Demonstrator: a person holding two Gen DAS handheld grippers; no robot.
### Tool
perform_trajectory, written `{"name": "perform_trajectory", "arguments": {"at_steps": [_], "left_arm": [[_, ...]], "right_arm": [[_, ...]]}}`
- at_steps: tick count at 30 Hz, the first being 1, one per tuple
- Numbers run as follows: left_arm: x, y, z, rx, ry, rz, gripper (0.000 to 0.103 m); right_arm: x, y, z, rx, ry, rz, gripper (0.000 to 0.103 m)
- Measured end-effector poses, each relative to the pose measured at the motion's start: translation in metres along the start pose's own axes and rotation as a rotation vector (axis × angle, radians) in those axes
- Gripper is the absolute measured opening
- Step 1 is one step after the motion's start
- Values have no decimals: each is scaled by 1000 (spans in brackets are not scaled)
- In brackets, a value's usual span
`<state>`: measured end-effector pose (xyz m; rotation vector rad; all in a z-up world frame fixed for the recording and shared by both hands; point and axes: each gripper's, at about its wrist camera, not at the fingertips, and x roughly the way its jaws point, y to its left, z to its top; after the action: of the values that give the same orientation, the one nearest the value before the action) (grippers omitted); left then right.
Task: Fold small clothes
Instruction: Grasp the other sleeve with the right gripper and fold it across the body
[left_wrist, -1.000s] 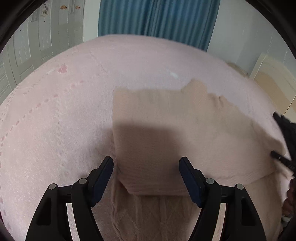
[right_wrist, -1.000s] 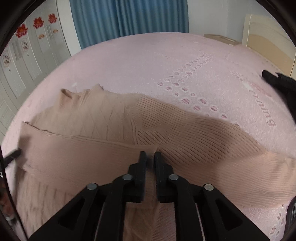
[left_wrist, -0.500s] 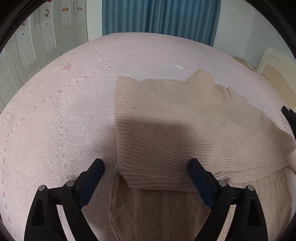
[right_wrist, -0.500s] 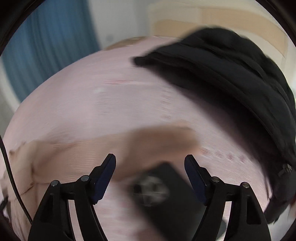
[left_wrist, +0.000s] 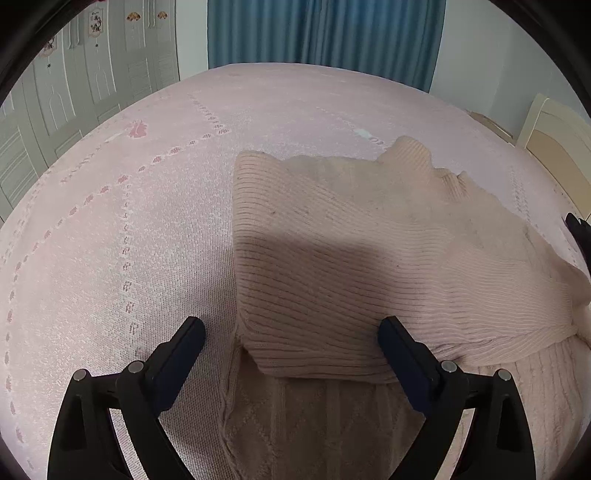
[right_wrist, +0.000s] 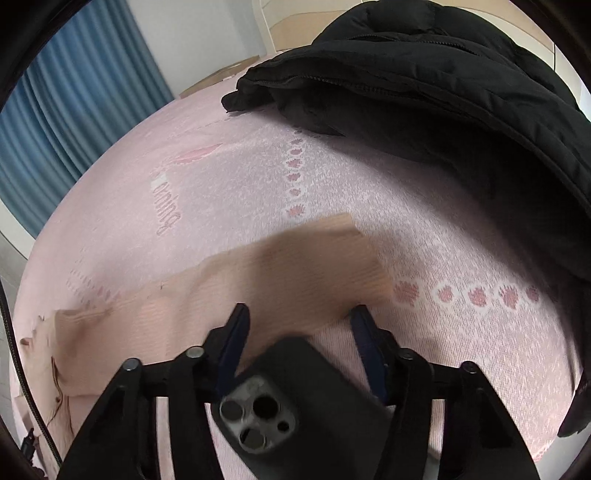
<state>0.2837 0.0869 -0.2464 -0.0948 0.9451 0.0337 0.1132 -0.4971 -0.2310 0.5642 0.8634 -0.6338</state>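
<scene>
The right gripper (right_wrist: 299, 328) is open, holding nothing. The sleeve (right_wrist: 295, 269) lies just ahead, pointing right. The left gripper (left_wrist: 291, 343) is open too.

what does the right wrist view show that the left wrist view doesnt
Only the right wrist view shows the black jacket heaped on the bed, a phone lying below the open right gripper, and the sweater's outstretched sleeve end. Only the left wrist view shows the sweater's folded body, the wardrobe doors and the open left gripper. Both show the pink bedspread, the beige sweater and blue curtains.
</scene>
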Motion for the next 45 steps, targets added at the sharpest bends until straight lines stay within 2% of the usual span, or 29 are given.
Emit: {"name": "perform_trajectory", "arguments": {"at_steps": [2,5,8,9,13,17,23,29,33,37,43,45], "left_arm": [[0,0,0,-1,-1,-1,96],[0,1,0,-2,-1,-3,96],[0,2,-1,-6,-2,-8,96],[0,2,-1,-7,-2,-11,96],[-1,4,-1,-16,-6,-18,96],[-15,12,-1,-42,-46,-51,95],[-49,28,-5,-72,-75,-97,95],[-100,50,-2,-66,-109,-57,95],[-128,71,-3,-66,-125,-78,95],[-148,93,-5,-60,-145,-73,95],[-149,130,-10,-74,-147,-53,95],[-146,142,-14,-81,-138,-103,95]], "right_arm": [[3,-1,3,15,4,-2,51],[5,-1,7,12,12,-29,40],[7,-2,12,4,16,-50,21],[7,-2,14,-4,8,-48,11],[-2,8,20,-50,-42,-50,9],[-41,36,22,-114,-131,-40,8],[-122,119,25,-281,-281,36,8],[-190,222,-2,-409,-344,194,8],[-219,283,-33,-457,-339,313,9],[-231,343,-69,-491,-308,431,9],[-221,436,-133,-573,-196,573,9],[-207,464,-158,-600,-132,622,9]]}}
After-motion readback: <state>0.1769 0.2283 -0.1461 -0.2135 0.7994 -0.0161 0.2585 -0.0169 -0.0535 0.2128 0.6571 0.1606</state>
